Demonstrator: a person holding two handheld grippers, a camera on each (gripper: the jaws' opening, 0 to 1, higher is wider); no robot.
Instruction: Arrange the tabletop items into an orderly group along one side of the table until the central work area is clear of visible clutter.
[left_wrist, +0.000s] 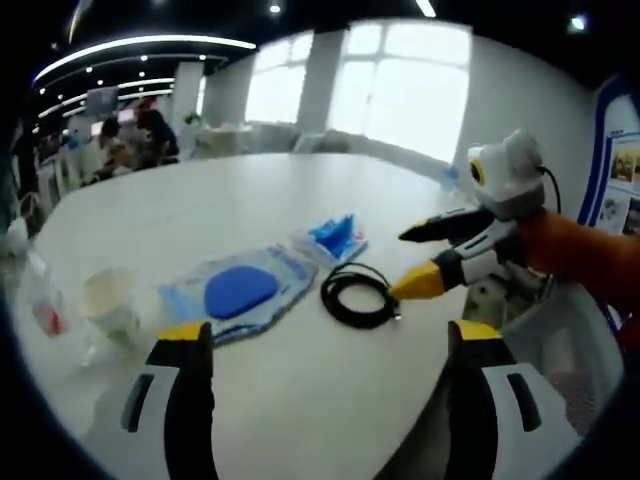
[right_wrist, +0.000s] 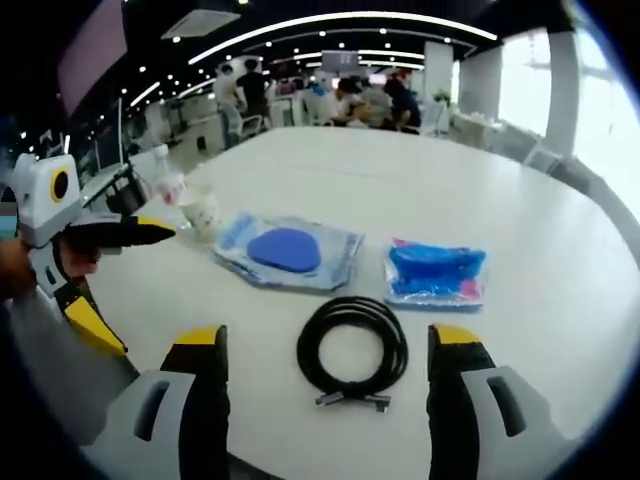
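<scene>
White table (right_wrist: 520, 190), four-odd items near one edge. Black cable (right_wrist: 352, 352) coiled flat, dead centre ahead of right gripper (right_wrist: 327, 365), between its jaws, plugs at the near side of the coil. Right jaws spread wide, nothing held, not touching cable. Beyond cable: pouch with blue oval (right_wrist: 287, 250) far-left, blue packet (right_wrist: 436, 273) far-right, the two lying side by side, apart from cable. Cup (right_wrist: 202, 213) and bottle (right_wrist: 168, 183) further left, near table edge.

Left gripper (left_wrist: 330, 360) also spread, empty, aimed at pouch (left_wrist: 237, 290); cup (left_wrist: 112, 305) just left of its left jaw, bottle (left_wrist: 38, 295) lying further left. Cable (left_wrist: 360, 295) ahead and right, packet (left_wrist: 333, 238) beyond it. In left gripper view, right gripper (left_wrist: 415, 262) seen from the side, yellow tip close to the coil's right rim; contact cannot be told.

Judged: right gripper nearer to cable, straight approach, no long axis to match on a round coil; pinch across one side of the loop likely. Pouch long axis runs left-right across the right gripper view. Central area not yet cleared.
</scene>
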